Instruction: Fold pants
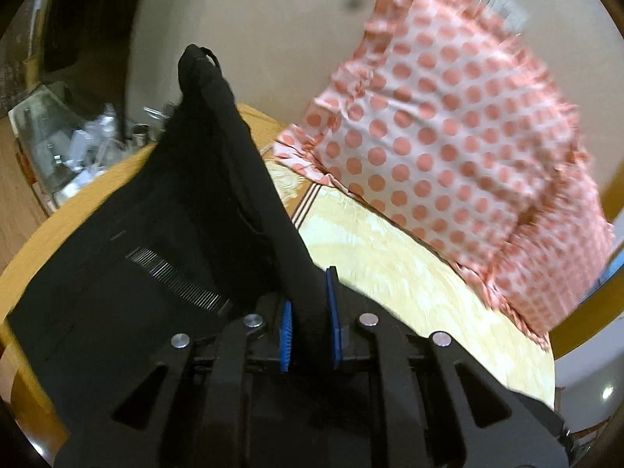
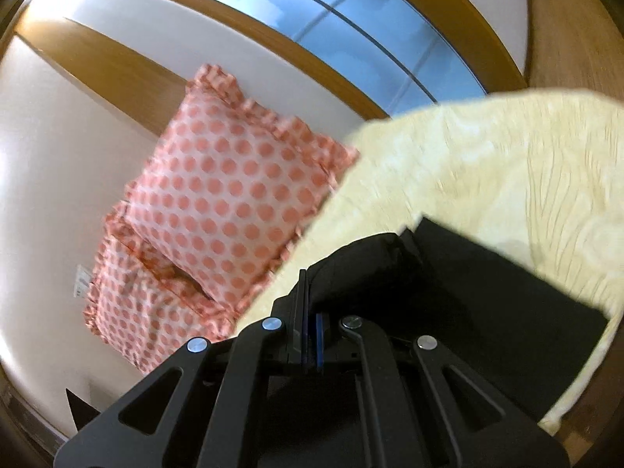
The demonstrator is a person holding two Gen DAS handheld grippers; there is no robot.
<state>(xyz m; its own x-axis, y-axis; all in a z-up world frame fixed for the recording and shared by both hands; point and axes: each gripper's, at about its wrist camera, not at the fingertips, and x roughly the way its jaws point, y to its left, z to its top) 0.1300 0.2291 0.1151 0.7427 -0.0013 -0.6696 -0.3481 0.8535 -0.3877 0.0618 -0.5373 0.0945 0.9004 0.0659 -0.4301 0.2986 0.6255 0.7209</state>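
The black pants (image 1: 156,234) lie on a cream bedspread (image 1: 390,257), and one part is drawn up into a tall peak. My left gripper (image 1: 310,286) is shut on a fold of this black cloth, which fills the gap between the blue pads (image 1: 286,331). In the right wrist view the pants (image 2: 487,304) spread flat to the right over the bedspread (image 2: 487,156). My right gripper (image 2: 310,292) is shut, its pads pressed together on a bunched edge of the pants lifted off the bed.
A pink polka-dot pillow (image 1: 448,148) leans against the wall behind the bed; the right wrist view shows it (image 2: 234,195) above a second pillow (image 2: 156,312). Cluttered small items (image 1: 78,148) sit beyond the bed's left edge. A window (image 2: 351,19) is above.
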